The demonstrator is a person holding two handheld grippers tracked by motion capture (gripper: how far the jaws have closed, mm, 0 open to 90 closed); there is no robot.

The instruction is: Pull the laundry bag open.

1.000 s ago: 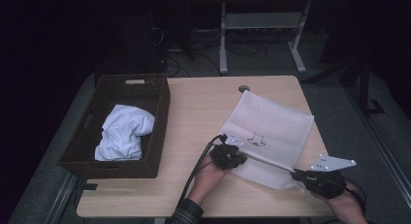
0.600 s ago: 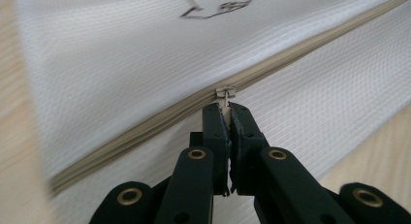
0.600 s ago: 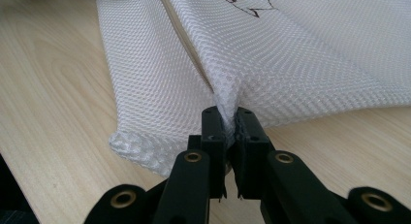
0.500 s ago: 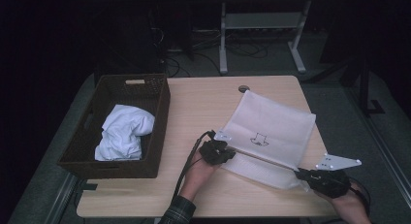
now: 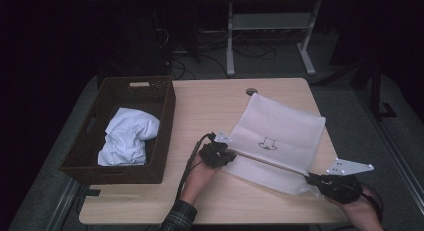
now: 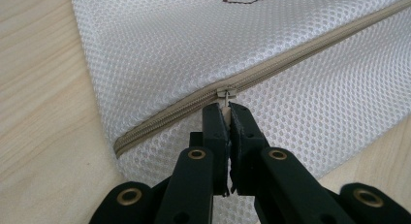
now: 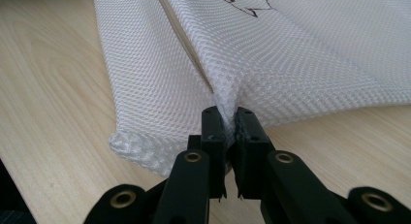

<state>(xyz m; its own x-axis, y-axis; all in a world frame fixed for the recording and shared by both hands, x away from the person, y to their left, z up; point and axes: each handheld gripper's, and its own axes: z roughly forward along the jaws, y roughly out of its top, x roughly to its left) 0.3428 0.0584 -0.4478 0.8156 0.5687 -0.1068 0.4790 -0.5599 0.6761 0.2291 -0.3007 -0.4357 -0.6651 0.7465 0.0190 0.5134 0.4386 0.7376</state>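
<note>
Mesh laundry bag [image 5: 280, 136], flat on table [image 5: 210, 106] right of basket [image 5: 167, 111]; zipper [image 6: 310, 52] as long axis, running from left gripper [image 6: 227, 107] toward right gripper [image 7: 228, 112]. Left jaws pinched on zipper pull [image 6: 226, 94], nearest; right jaws clamped on bag's end fabric, anchoring the far end of the line

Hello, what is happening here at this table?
A person is working on the zipper of a white mesh bag lying on the table. The left gripper is shut on the zipper pull, near one end of the zipper. The right gripper pinches the bag's fabric at the zipper's other end, holding it taut. A brown basket with a white cloth stands to the left.
</note>
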